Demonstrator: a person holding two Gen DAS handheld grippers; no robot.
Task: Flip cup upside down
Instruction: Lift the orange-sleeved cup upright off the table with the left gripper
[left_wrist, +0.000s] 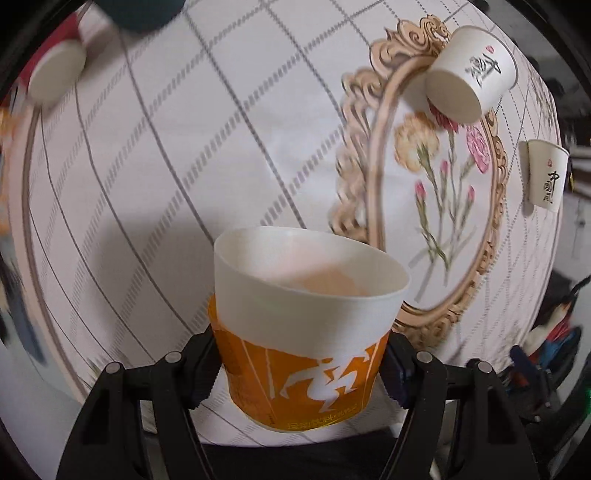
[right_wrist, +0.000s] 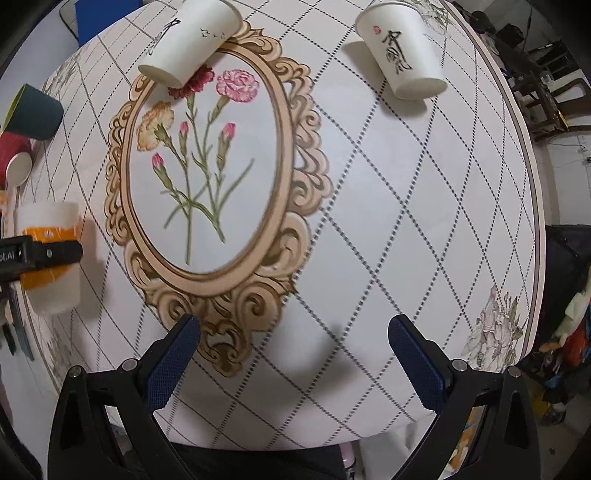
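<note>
My left gripper (left_wrist: 299, 373) is shut on an orange and white paper cup (left_wrist: 303, 332), its jaws pressed on both sides of the orange band. The cup's opening faces away from the camera over the table. In the right wrist view the same cup (right_wrist: 51, 258) shows at the far left, held above the table by the left gripper (right_wrist: 40, 254). My right gripper (right_wrist: 293, 354) is open and empty above the near part of the table.
Two white paper cups with black calligraphy stand on the flower-patterned tablecloth (right_wrist: 369, 221): one (right_wrist: 188, 40) at the oval frame's far end, one (right_wrist: 406, 51) to the right. A dark teal cup (right_wrist: 33, 110) and a red cup (right_wrist: 14, 158) are at the left. Clutter lies beyond the table's right edge.
</note>
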